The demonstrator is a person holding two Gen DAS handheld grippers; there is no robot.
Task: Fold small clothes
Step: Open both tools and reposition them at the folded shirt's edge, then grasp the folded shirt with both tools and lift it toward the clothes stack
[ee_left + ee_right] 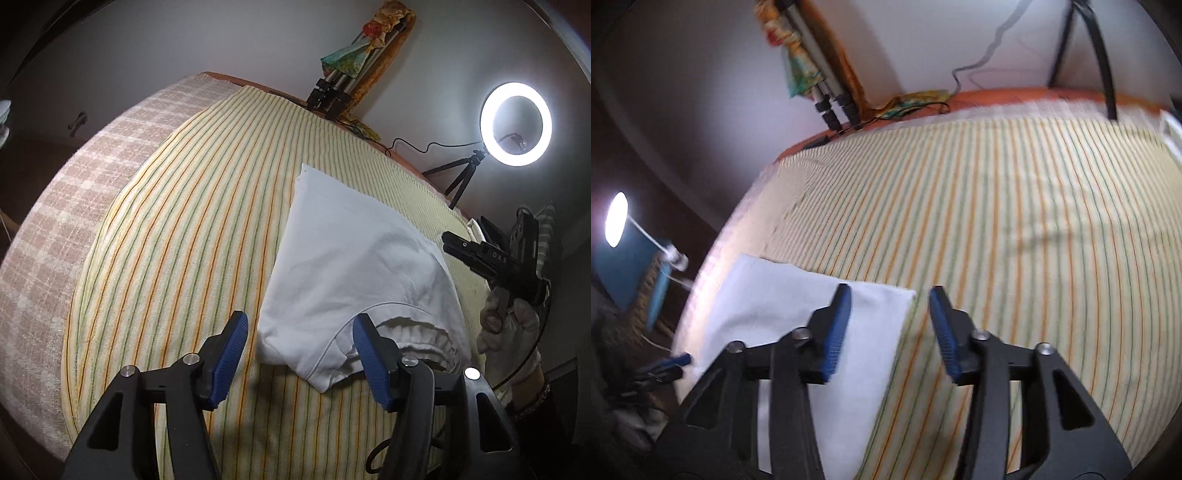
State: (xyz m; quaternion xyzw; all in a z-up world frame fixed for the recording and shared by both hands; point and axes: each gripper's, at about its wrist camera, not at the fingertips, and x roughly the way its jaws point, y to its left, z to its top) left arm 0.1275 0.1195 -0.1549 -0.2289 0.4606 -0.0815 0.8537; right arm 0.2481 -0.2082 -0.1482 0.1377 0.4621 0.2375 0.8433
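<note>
On the striped bed, a folded white shirt is flanked by the left hand-held gripper and right hand-held gripper, both spread, nothing pinched.

White matt cotton-like garment, ribbed striped cloth cover, matt black plastic gripper, ridged blue pads.
</note>
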